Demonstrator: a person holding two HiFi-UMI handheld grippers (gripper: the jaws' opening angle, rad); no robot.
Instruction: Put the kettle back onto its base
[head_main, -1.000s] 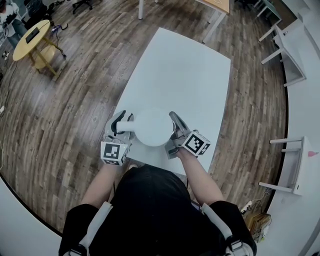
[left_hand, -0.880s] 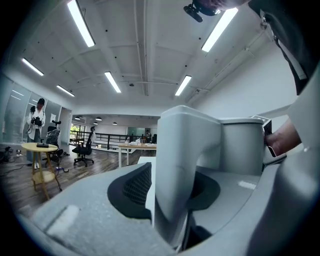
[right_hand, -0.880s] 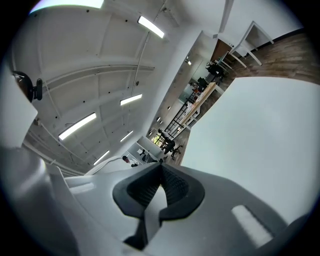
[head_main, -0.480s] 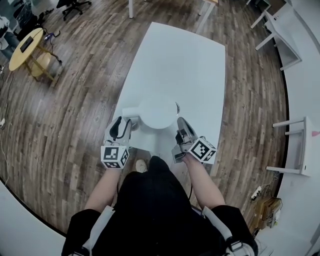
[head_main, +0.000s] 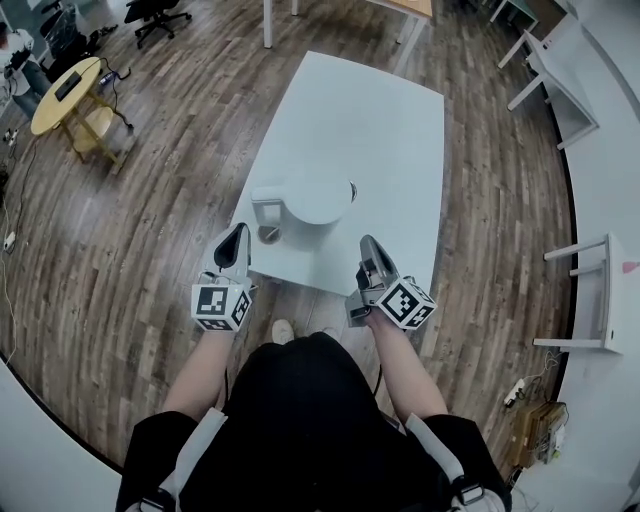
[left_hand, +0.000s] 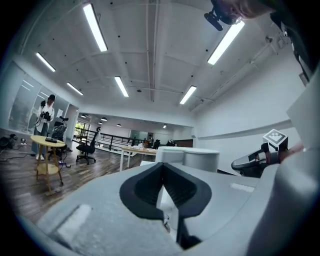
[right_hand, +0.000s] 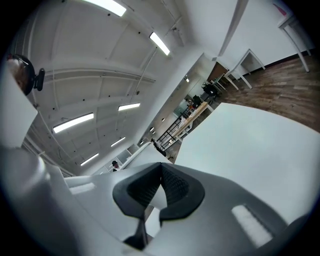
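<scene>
Well, both grippers hang off the near edge of the table (head_main: 390, 120), and the kettle (head_main: 315, 200) stands alone on the near half of the top, apart from either tool. The left gripper (head_main: 240, 232) has just been closing its jaws, and they meet with nothing between them. Its own view shows the dark pads (left_hand: 142, 187) tip to tip, with the kettle out in the open beyond them. The right gripper (head_main: 367, 244) tells the same story: jaws together, empty, only bare tabletop ahead in its view.

So where are we? By my reading the placing is done, and this is the let-go-and-stand-clear end of the job. The base itself I cannot make out. From above, the kettle's wide body covers whatever is under it, and only a thin dark arc shows at its right edge, which may be the base's rim. In the left gripper view the kettle's lower part is hidden behind the gripper's own body. If the kettle is seated true, the next move asks for nothing but keeping both tools clear. If it sits crooked, that would call for opening the left jaws and taking the handle (head_main: 268, 208) for a small correction.

The kettle looks white, round and squat, upright, with a smooth flat lid. Its blocky handle sticks out to the left, on the left gripper's side.
</scene>
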